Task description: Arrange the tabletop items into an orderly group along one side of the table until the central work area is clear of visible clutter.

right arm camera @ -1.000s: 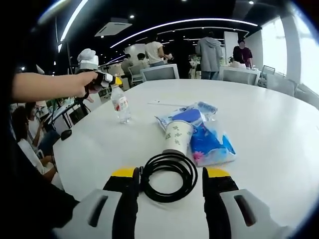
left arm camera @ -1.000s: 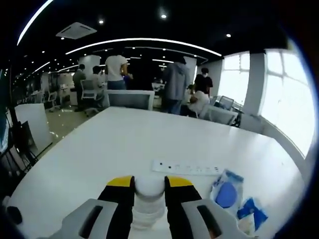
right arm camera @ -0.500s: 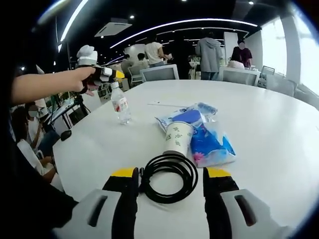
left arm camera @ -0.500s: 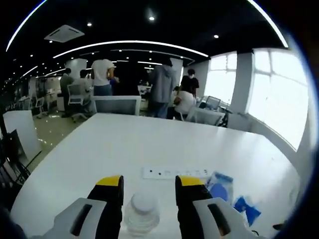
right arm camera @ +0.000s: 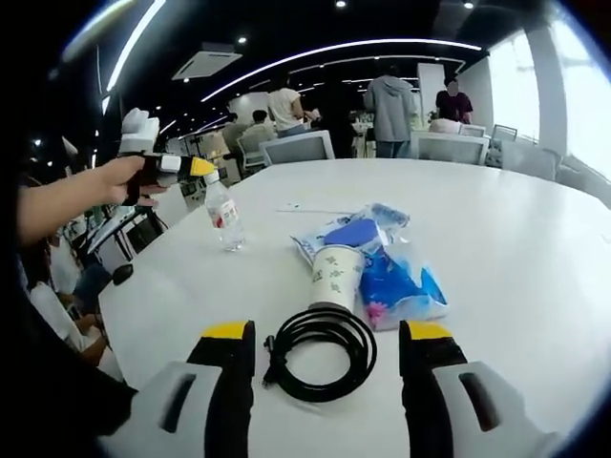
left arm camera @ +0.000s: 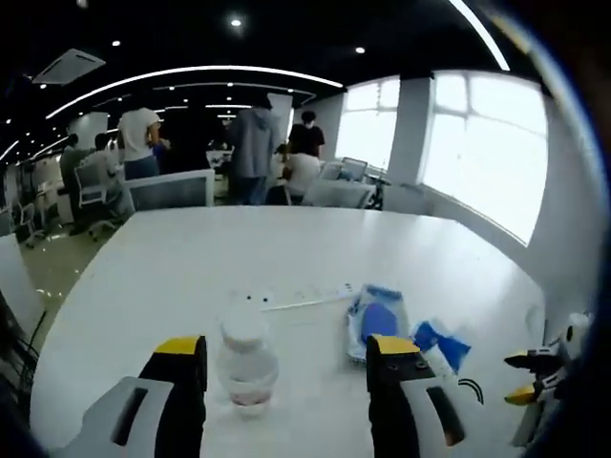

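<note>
Now the right hand-held gripper (right arm camera: pixel 325 345), jaws apart, is straddling the coiled cable (right arm camera: pixel 320 351) (loops may spill); left hand-held gripper (left arm camera: pixel 286 351), also apart, is risking toppling the water bottle (left arm camera: pixel 245 364).

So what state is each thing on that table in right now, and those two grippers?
Water bottle: upright, capped, free of both grippers.
Paper cup: lying on its side, mouth toward the black cable.
Black cable: coiled flat on the table.
Blue packets: lying in a loose pile.
Power strip: flat on the table.
Left gripper: open, empty.
Right gripper: open, either side of the cable.
</note>
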`<state>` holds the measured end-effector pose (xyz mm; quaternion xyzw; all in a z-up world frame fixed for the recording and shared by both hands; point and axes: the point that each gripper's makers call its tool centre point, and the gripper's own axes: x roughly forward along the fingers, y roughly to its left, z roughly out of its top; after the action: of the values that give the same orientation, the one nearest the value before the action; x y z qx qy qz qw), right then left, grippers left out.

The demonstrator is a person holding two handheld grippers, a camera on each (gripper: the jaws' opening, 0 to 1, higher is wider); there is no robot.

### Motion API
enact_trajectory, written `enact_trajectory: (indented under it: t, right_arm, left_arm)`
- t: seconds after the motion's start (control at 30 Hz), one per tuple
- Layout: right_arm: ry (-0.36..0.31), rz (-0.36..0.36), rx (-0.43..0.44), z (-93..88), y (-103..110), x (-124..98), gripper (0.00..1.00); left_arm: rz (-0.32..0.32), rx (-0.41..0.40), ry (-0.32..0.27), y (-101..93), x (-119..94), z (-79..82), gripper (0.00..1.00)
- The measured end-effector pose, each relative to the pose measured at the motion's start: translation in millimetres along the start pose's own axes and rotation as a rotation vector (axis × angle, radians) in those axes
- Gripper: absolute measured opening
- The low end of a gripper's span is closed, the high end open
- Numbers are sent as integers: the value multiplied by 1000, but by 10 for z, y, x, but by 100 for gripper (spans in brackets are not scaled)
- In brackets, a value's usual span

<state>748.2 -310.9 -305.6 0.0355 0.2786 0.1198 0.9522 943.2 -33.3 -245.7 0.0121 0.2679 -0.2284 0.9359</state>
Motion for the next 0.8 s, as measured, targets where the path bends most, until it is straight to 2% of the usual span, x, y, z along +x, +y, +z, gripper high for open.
enact_trajectory:
  t: [0.07, 0.17, 0.33, 0.43, 0.47, 0.53, 0.63, 0.8]
  right_arm:
    - [1, -3, 10, 12, -16, 0, 62]
    - [-2, -7, 24, 43, -44, -11, 66]
    - [4, -32, 41, 107, -124, -56, 74]
    - [6, -45, 42, 175, -192, -85, 78]
    - [6, -45, 41, 192, -206, -84, 80]
    - [3, -43, 30, 235, -223, -88, 83]
    - [11, -38, 5, 247, -258, -64, 89]
    - [34, -43, -16, 215, -288, -57, 96]
  left_arm:
    - [-55, 26, -12, -108, -58, -47, 70]
    - [-73, 47, -52, -145, -173, -42, 74]
    - [-100, 42, -49, -237, -395, -173, 86]
    - [-159, 94, -71, -335, -560, -255, 90]
    - [-172, 130, -67, -356, -598, -306, 91]
    - [-203, 200, -7, -408, -692, -508, 94]
    - [-227, 263, 17, -445, -802, -684, 99]
    - [-242, 193, 26, -519, -940, -808, 100]
